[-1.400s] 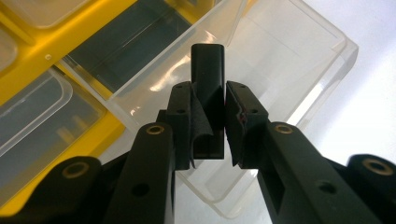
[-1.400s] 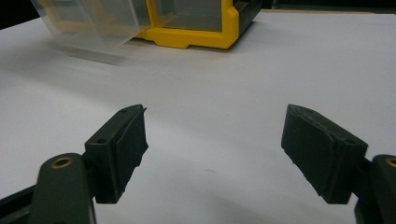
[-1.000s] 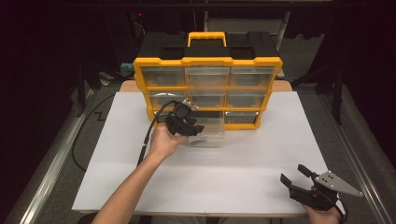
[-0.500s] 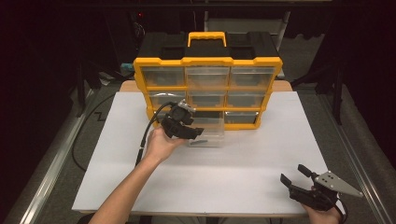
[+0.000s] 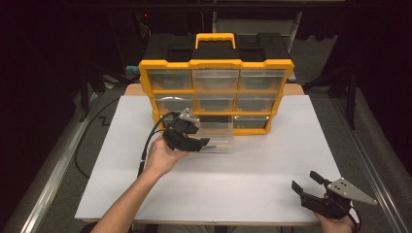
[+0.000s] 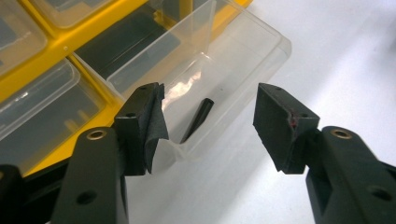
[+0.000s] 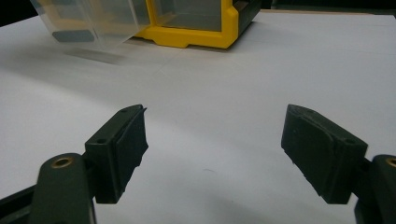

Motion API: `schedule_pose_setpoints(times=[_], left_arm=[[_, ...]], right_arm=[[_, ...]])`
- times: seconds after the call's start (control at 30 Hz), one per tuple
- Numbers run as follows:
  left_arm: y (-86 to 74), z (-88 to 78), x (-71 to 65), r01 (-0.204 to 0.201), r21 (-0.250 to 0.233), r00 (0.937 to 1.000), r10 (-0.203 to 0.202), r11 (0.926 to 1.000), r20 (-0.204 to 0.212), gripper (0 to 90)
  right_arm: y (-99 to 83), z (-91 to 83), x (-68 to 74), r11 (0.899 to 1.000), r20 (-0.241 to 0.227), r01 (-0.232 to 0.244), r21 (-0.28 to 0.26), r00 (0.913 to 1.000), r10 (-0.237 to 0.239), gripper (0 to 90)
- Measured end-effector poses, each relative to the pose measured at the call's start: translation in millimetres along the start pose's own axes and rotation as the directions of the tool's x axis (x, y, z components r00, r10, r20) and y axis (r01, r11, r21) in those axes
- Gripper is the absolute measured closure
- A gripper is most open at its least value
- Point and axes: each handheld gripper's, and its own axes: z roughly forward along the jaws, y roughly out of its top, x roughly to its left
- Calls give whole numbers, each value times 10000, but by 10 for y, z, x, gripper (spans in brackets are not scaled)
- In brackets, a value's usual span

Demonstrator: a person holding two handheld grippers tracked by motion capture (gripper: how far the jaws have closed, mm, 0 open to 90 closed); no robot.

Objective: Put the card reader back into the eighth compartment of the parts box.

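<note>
High view: yellow-and-black plastic organizer cabinet with clear drawers (image 5: 216, 85) at far middle of white surface (image 5: 252, 170). Clear plastic drawer (image 5: 217, 137) pulled out from bottom row, middle slot, front end resting toward the person's side. Left gripper (image 5: 206, 143) at drawer's left front corner, held in left hand (image 5: 165, 155), cable trailing back left. Left gripper view: jaws spread, just been opening, nothing clamped; left pad just beside drawer's front lip, contact unclear, right pad over bare white surface, apart from drawer. Small dark stick-like piece (image 6: 198, 119) lying inside drawer near front wall. Neighbouring clear drawers seated in yellow frame at left. Right gripper (image 5: 307, 184) low at near right corner of surface, well apart from cabinet, grey three-cornered plate on top. Right gripper view: jaws wide apart, released, nothing between, white surface below, pulled-out drawer (image 7: 88, 21) and yellow cabinet base (image 7: 196, 28) far ahead.
</note>
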Motion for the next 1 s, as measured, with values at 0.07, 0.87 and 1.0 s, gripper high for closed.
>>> schedule_pose_setpoints(times=[0.07,0.87,1.0], left_arm=[[-23,-4,-11,-24,-14,10000,24,10000,15,423],[-332,-83,-118,70,-56,9999,-69,10000,157,414],[-391,-83,-117,154,-71,9997,-153,9999,179,414]], right_arm=[[0,0,0,10000,0,0,6,10000,0,223],[0,-1,4,10000,5,-2,38,10000,2,223],[0,0,5,10000,3,-16,49,10000,16,223]])
